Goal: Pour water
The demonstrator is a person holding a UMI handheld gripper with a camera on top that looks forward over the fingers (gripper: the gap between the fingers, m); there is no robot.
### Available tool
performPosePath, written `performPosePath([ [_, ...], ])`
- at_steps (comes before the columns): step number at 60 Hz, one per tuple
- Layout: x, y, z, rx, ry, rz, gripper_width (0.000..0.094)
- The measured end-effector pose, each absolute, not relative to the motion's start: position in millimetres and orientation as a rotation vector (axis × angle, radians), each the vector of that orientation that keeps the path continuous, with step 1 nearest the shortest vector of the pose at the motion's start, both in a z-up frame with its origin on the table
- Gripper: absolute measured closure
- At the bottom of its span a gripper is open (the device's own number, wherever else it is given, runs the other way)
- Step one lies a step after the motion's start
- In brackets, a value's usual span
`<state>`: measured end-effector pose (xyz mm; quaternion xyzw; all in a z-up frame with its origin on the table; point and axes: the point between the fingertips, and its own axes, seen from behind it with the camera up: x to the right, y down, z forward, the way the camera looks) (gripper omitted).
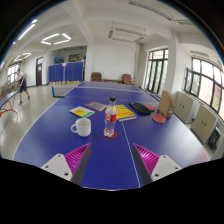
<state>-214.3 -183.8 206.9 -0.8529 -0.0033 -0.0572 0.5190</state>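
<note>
The gripper (110, 152) hangs above a blue table (60, 135) with its two fingers spread wide and nothing between them — the pink pads (77, 156) face each other across bare tabletop.

Ahead of the fingers, well apart from them, stands a bottle (111, 118), upright, with a red cap and what looks like a dark label or dark liquid in its lower part; it is too small to say which. Just beside it, on its left, sits a white mug (82, 126), also upright, near the bottle but not touching it.

Beyond these lie flat things on the table: a yellow sheet (80, 112) behind the mug, a yellow and red book (124, 113) behind the bottle, a grey paper (96, 105) further back, and a dark case (140, 108) to the right. A brown bag (161, 118) stands near the table's right edge.

The room is large, with windows (205, 80) on the right wall and ceiling lights (56, 39). A person (21, 86) stands far off at the left — only a small figure.
</note>
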Motion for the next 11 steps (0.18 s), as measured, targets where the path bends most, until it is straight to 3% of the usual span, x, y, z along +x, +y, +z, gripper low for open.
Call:
performPosePath([
  [11,-218,-187,220,-2.0,-0.008,-0.142,0.0086],
])
